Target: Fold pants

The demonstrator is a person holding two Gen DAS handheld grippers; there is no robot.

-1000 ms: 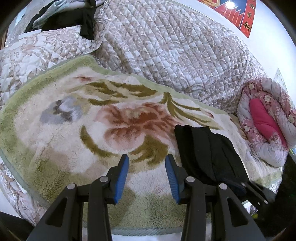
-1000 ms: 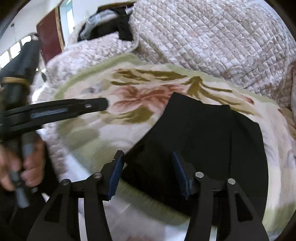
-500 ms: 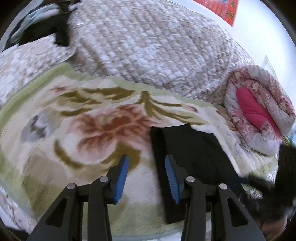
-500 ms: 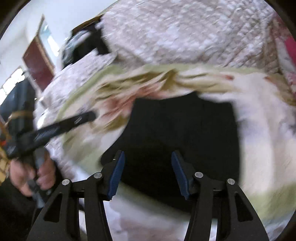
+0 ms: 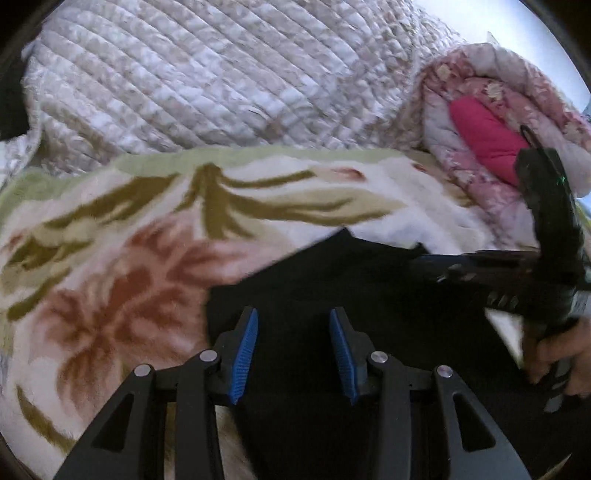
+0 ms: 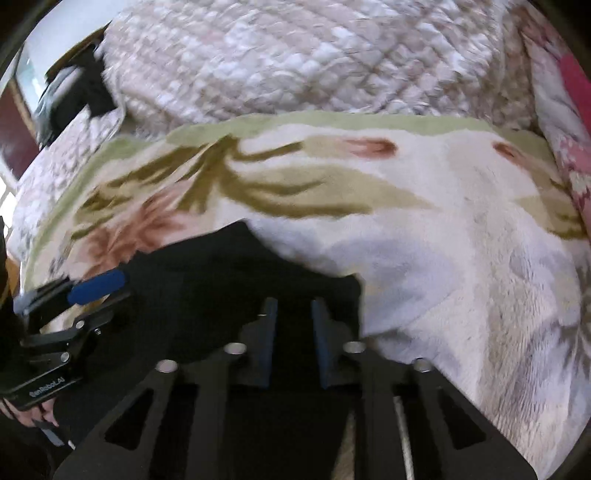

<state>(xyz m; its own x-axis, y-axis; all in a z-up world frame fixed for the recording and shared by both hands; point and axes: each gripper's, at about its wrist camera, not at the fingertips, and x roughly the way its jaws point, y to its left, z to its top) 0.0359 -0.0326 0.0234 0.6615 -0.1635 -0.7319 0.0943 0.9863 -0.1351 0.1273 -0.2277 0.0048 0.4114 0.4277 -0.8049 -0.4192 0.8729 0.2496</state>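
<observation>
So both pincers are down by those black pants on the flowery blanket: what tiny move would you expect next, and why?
Probably the left gripper closing on the near edge of the black pants. Its blue pads are spread wide with the cloth between them, while the right gripper looks narrower, though whether it grips is unclear. Both must hold before lifting off the floral blanket.

Home bedroom. Bed covered by plush floral blanket (image 5: 147, 229), green border. Quilted beige bedspread (image 5: 207, 74) heaped behind. Rolled pink floral comforter (image 5: 476, 92) at right. Dark clothes pile (image 6: 79, 86) far left, white wall (image 6: 55, 33) above.
</observation>
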